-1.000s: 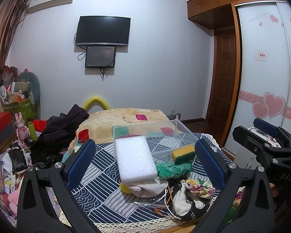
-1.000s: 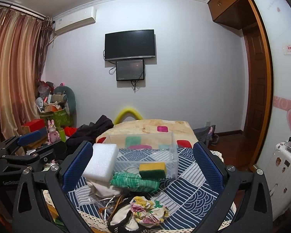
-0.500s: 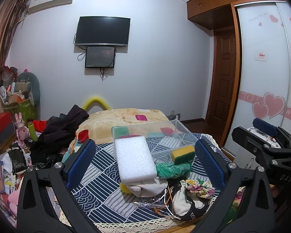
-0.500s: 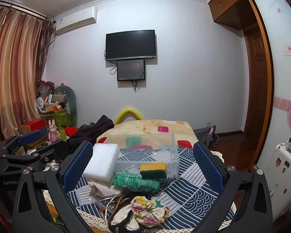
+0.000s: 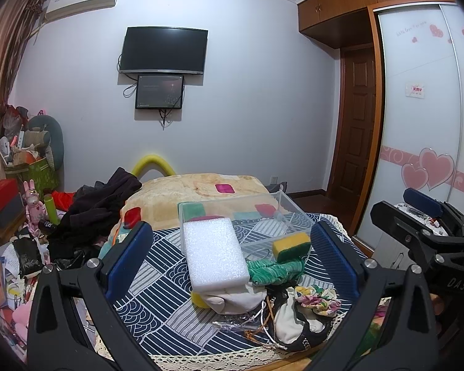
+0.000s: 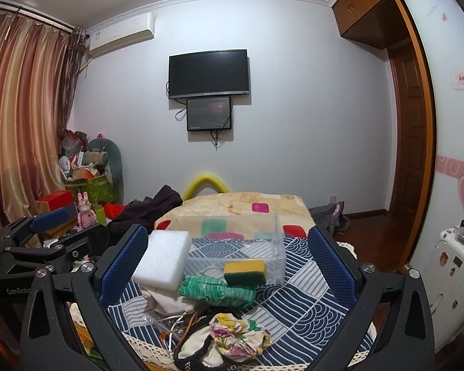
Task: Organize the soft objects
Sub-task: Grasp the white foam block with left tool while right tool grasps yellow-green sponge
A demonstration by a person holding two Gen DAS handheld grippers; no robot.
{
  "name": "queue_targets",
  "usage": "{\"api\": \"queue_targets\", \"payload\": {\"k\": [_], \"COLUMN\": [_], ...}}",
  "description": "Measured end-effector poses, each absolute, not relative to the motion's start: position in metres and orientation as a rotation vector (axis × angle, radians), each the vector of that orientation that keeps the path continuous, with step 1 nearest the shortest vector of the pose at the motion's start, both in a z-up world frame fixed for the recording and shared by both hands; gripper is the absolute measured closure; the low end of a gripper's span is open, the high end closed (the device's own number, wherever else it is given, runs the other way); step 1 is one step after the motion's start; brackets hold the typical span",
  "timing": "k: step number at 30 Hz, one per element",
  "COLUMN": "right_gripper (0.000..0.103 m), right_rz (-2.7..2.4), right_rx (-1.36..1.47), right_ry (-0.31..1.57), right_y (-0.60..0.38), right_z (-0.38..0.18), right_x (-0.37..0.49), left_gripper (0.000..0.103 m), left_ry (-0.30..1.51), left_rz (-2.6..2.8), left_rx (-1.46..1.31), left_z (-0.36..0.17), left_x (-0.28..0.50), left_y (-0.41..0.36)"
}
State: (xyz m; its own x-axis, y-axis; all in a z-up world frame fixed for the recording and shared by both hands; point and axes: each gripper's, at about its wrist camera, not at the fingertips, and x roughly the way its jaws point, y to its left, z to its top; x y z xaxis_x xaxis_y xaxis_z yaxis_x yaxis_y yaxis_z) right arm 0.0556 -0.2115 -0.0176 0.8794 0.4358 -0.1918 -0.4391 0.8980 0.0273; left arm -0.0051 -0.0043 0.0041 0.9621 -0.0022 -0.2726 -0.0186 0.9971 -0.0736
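A pile of soft things lies on a blue patterned cloth: a white foam block, a yellow-green sponge, a green knit cloth, a cream cloth, a floral scrunchie. A clear plastic box stands behind them. My left gripper and right gripper are open and empty, held above the near edge.
A bed with a beige blanket and dark clothes lies beyond. Clutter and boxes fill the left floor. A white suitcase and wardrobe door stand at the right. Loose cords lie in the pile.
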Motion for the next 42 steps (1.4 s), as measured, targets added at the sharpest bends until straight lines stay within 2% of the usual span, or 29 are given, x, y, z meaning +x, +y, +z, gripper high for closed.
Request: {"api": "queue_targets", "payload": {"k": [16,22,35,42], "right_gripper": [0.000,0.000,0.000,0.000], "right_rz": [0.455,0.431,0.428,0.434], "right_rx": [-0.013,-0.006,-0.009,-0.066], "right_ry": [0.230,0.305,0.513,0.607], "right_y": [-0.211,-0.213,-0.203,-0.184], "right_z": [-0.028,-0.044,-0.074,-0.089], "right_x": [0.068,0.090,0.148,0.172], "left_gripper": [0.000,0.000,0.000,0.000], "left_ry": [0.301,0.372,0.641,0.679], "left_rz": [0.006,-0.020,0.027,0.033], "left_rx": [-0.072,-0.102,-0.229,-0.207], "left_z": [0.000,-0.016,-0.074,-0.094], "left_x": [0.003,0.027,0.119,0.134], "left_y": [-0.005,0.001,0.027,0.022]}}
